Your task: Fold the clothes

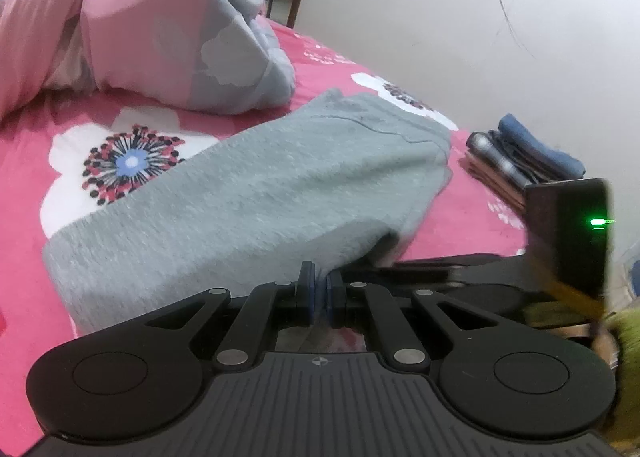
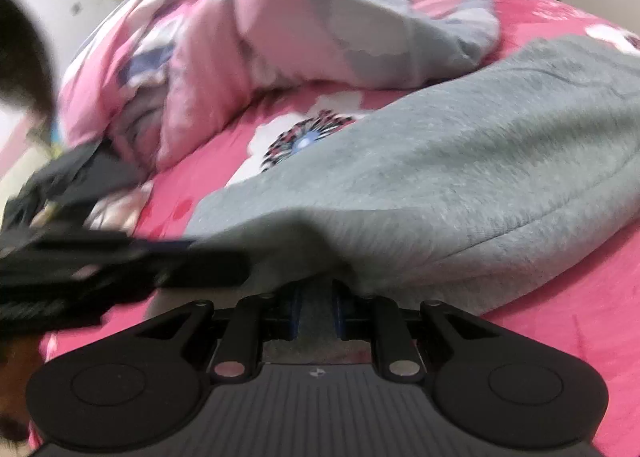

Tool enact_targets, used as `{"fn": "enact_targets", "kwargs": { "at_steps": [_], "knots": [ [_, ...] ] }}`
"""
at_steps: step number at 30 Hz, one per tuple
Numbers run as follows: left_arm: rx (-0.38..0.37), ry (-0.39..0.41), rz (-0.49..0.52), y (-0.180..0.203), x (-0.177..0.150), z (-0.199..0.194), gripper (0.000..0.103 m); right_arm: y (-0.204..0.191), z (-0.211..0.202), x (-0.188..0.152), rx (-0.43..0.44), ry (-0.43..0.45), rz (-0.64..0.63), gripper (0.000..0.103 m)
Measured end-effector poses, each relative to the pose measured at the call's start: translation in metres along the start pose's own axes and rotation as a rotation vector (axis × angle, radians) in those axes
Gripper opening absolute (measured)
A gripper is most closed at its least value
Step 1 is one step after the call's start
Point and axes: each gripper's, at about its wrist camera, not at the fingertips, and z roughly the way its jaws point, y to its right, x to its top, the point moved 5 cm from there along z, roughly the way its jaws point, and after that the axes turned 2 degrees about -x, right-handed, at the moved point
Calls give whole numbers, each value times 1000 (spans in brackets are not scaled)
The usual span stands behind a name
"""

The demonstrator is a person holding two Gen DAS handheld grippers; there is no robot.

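A grey knit garment lies spread across the pink flowered bedsheet. My left gripper is shut on its near edge, and a fold of the cloth rises from between the blue pads. In the right wrist view the same garment fills the middle. My right gripper has grey cloth bunched between its narrowly spaced jaws and is shut on it. The two grippers sit close together on the same edge. The left gripper's black body shows blurred at the left.
A rumpled pink and grey flowered duvet is heaped behind the garment. At the bed's right edge, by the white wall, sits a stack of folded clothes. The right gripper's black housing with a green light stands near the stack.
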Motion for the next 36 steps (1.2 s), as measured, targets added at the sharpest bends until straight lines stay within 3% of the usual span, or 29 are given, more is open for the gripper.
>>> {"fn": "enact_targets", "kwargs": {
  "at_steps": [5,10,14,20,23,28,33,36],
  "knots": [
    [14,-24,-63,-14,-9,2,0,-12,11,-10,-144,85,-105,17],
    [0,-33,-61,-13,-16,4,1,-11,-10,-11,-153,131,-101,17],
    [11,-62,-30,-14,-24,10,1,11,4,-16,-152,143,-2,15],
    [51,-90,109,-10,-42,12,7,26,10,-10,-100,144,145,16],
    [84,-86,190,-1,-43,8,11,28,8,-9,-83,134,158,16],
    [179,-64,259,6,-46,-5,43,35,4,-3,-34,102,243,17],
    [319,-107,362,3,-63,8,45,38,-1,0,-16,61,263,18],
    [371,-111,352,-4,-63,14,45,38,-3,1,-11,44,231,18]
  ]
}}
